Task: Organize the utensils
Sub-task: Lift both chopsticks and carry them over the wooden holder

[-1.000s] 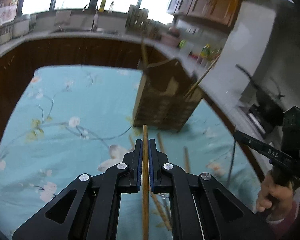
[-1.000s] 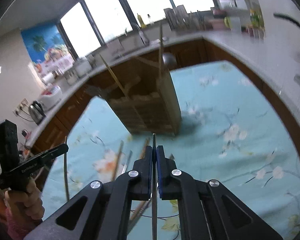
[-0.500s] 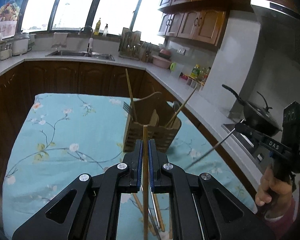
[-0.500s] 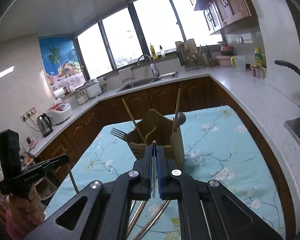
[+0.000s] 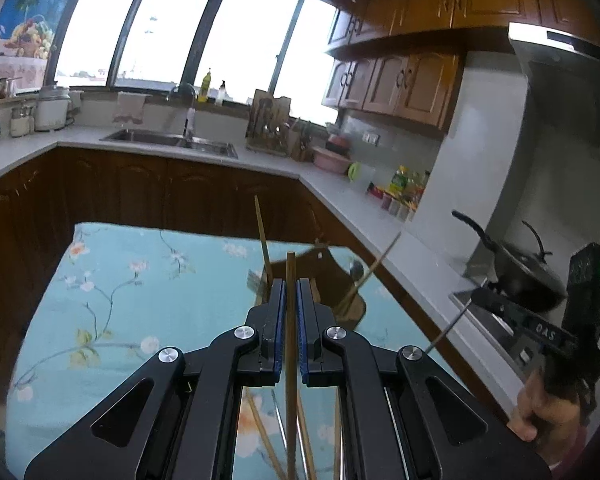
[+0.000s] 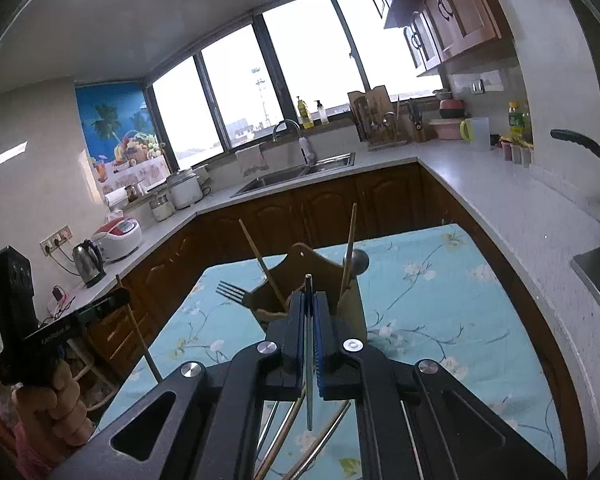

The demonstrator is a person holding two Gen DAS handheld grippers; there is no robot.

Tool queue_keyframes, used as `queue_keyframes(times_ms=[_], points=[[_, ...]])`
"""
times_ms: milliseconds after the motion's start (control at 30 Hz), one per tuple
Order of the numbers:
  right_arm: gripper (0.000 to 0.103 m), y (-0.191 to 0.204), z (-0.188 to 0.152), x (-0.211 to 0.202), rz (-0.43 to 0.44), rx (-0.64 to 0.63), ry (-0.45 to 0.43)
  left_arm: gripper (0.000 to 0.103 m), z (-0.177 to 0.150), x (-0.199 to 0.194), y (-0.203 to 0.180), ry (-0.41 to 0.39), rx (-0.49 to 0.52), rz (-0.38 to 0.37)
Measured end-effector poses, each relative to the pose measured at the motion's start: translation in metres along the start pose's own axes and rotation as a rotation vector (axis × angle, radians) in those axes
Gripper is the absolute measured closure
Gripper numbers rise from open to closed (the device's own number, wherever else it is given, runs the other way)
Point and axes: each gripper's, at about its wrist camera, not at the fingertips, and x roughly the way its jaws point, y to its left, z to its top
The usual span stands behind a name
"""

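My left gripper (image 5: 291, 286) is shut on a wooden chopstick (image 5: 290, 264), which stands up between the pads above the table. My right gripper (image 6: 309, 298) is shut on a thin metal chopstick (image 6: 308, 400). Beyond both stands a wooden utensil holder (image 6: 300, 264) on the floral cloth. It holds two wooden chopsticks, a fork (image 6: 232, 292) and a spoon (image 6: 356, 260). Several loose chopsticks (image 6: 288, 440) lie on the cloth beneath the grippers. In the left wrist view the right gripper (image 5: 480, 296) shows at the right edge, in a hand.
The table with its turquoise floral cloth (image 5: 120, 300) sits inside a U-shaped kitchen counter (image 6: 500, 200). There is a sink (image 5: 172, 142) under the windows, and a wok (image 5: 528, 276) on the stove at the right. A kettle (image 6: 88, 264) and a rice cooker stand on the left counter.
Both grippers have risen with their chopsticks and tilted upward. The holder and table have dropped lower in both views, and more of the kitchen shows.
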Motion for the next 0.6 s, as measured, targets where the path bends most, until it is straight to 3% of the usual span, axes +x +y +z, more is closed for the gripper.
queue_keyframes(times_ms=[367, 600], points=[[0.099, -0.005, 0.054, 0.011, -0.009, 0.0, -0.109, 0.099, 0.065, 0.028, -0.011, -0.212, -0.024, 0.049], [0.099, -0.013, 0.081, 0.033, -0.028, 0.019, -0.17, 0.099, 0.095, 0.062, -0.011, -0.307, -0.058, 0.107]])
